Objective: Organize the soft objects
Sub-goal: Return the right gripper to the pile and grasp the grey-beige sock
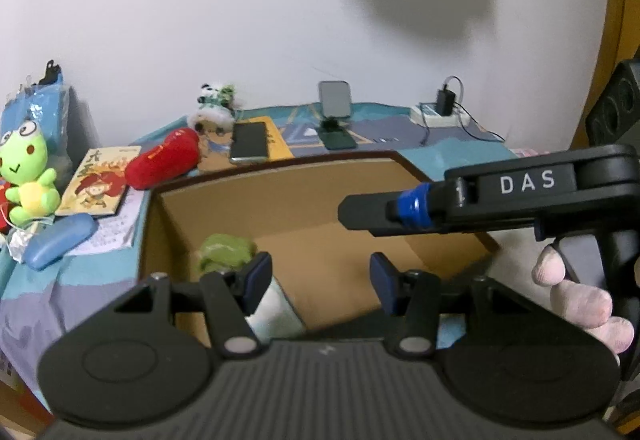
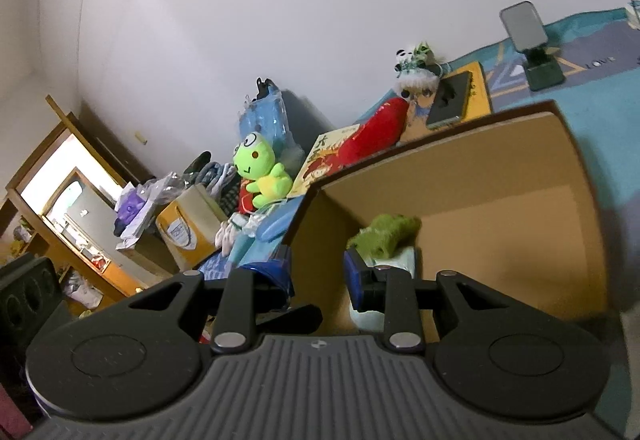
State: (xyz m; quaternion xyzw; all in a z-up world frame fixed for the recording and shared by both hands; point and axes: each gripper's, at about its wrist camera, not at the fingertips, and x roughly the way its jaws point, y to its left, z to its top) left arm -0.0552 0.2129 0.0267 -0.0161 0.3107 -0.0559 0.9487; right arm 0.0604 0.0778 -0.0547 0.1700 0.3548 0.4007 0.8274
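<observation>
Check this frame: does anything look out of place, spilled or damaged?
Nothing is spilled or damaged. One green soft toy is in the cardboard box, while the frog plush and red plush sit outside it on the bed.

— What can I read from here?
— "DAS" in white letters on my right gripper (image 1: 394, 217), on its black body.
— Anything else?
— "LOVE" on the blue patterned cloth (image 2: 600, 95), near the phone stand (image 2: 540, 67). The yellow booklet (image 1: 100, 179) has large red characters I can't make out.
</observation>
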